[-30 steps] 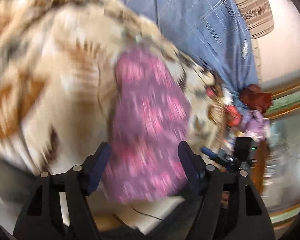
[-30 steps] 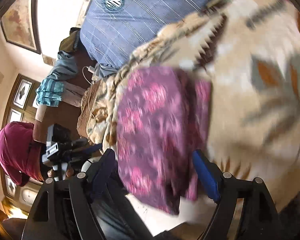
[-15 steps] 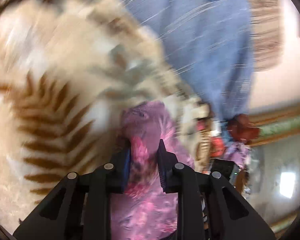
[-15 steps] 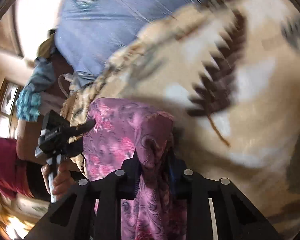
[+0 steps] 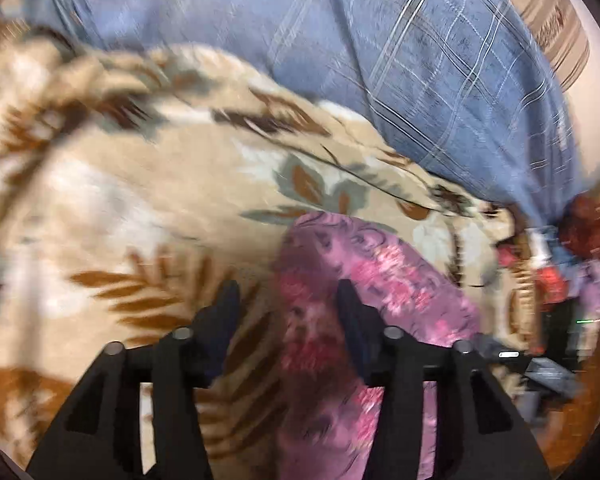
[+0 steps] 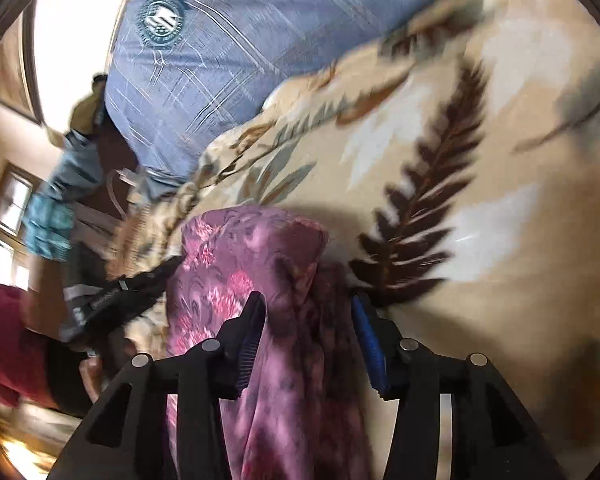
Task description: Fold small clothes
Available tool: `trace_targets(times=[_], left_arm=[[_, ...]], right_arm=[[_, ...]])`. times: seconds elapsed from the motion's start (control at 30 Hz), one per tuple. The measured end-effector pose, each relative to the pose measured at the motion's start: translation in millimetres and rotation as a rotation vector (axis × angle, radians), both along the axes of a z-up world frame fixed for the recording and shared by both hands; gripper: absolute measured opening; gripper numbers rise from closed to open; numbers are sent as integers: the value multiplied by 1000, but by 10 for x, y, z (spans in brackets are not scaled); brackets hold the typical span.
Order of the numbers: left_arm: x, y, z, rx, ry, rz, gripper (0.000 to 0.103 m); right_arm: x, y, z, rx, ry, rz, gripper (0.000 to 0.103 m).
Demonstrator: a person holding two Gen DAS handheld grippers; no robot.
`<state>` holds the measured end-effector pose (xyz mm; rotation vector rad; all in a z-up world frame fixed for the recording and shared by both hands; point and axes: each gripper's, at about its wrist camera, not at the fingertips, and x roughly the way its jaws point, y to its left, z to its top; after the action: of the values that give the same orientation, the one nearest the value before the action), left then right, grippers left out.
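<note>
Purple floral garment [image 5: 364, 280] draped flat on leaf-print blanket [image 5: 148, 200] toward 12 o'clock, presumably to set the fold; left tongs [image 5: 288, 308] and right tongs [image 6: 308, 316] both spread wide, gripping nothing.

The small garment [image 5: 364, 280] is a purple-pink cloth with a pink floral and swirl print, folded into a narrow band with a rounded far edge. Seen from the left tool [image 5: 288, 308], it lies ahead and to the right, its left edge running down between the spread fingers. Seen from the right tool [image 6: 308, 312], the garment [image 6: 252, 256] lies ahead and left, a darker fold reaching back between the parted fingers.
</note>
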<state>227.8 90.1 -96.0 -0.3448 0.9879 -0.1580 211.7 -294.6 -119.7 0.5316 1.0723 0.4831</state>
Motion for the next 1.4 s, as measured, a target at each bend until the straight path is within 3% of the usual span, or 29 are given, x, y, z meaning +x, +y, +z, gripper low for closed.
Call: trace_targets(times=[0.1, 0.17, 0.3, 0.43, 0.53, 0.6, 0.73, 0.87, 1.03, 1.2, 1.3, 1.4], left_arm=[[-392, -109, 145, 98, -60, 0, 59], [-720, -153, 156, 104, -69, 8, 59], [-1656, -294, 79, 112, -84, 52, 60], [-2227, -440, 225, 205, -80, 54, 60], [-2537, -524, 509, 194, -141, 5, 60], [-2664, -566, 691, 196, -173, -15, 60], [-2878, -622, 960, 292, -224, 25, 60], [-2945, -608, 1090, 318, -192, 21, 60], [-3098, -652, 1143, 331, -229, 20, 73], [-3068, -587, 1097, 324, -186, 51, 74], [-3047, -635, 1086, 370, -171, 32, 74], [-3063, -650, 1091, 356, -175, 21, 74]], right_arm=[[-411, -61, 374, -56, -68, -45, 65], [-747, -36, 486, -94, -81, -86, 69], [-1533, 148, 479, -240, -69, -200, 70], [-2137, 420, 529, -323, -78, -167, 70], [-2469, 560, 695, -383, -109, -127, 70], [-2628, 626, 859, -408, -149, -124, 70], [-2876, 727, 1145, -452, -217, -137, 72], [-3020, 780, 1325, -453, -255, -152, 72], [-3041, 785, 1370, -463, -252, -160, 73], [-3059, 846, 1349, -483, -245, -152, 73], [-3065, 866, 1339, -490, -244, -151, 73], [-3056, 878, 1333, -491, -247, -147, 73]])
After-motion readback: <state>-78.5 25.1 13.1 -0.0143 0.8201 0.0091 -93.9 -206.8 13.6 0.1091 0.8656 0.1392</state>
